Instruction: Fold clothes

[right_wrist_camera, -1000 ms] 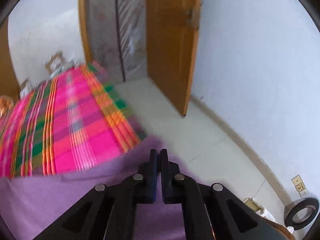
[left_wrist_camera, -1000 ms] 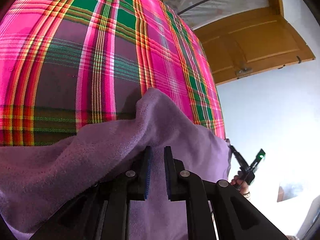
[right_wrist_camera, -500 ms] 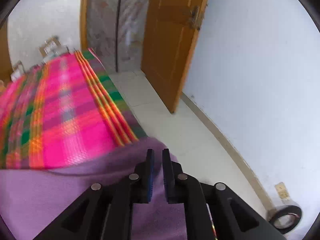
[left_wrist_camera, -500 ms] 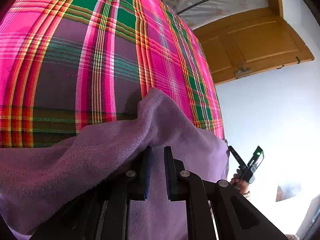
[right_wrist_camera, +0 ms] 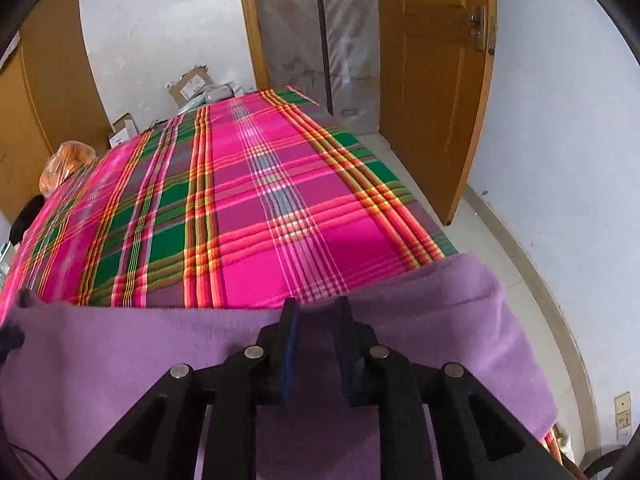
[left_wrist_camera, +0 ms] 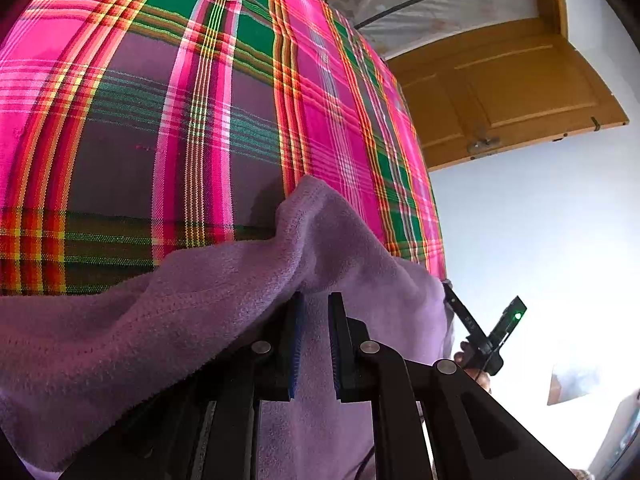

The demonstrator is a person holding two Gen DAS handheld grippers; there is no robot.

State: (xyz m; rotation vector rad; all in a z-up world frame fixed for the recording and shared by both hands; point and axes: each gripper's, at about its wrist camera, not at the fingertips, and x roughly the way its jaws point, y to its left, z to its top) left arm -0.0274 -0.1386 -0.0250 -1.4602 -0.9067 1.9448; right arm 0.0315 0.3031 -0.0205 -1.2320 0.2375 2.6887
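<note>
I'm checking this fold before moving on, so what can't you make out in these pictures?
- Purple garment: its shape and type, cut off by the bottom edge in both wrist views.
- Left gripper: whether it pinches cloth; fleece drapes over the fingers.
- Right gripper: same doubt, though a gap shows.
- Plaid bedcover: anything under the garment.

Left gripper (left_wrist_camera: pixel 316 308): jaws narrowly parted, fabric bunched over the left finger. Right gripper (right_wrist_camera: pixel 316 312): jaws parted wider, gap visible between pads.
</note>
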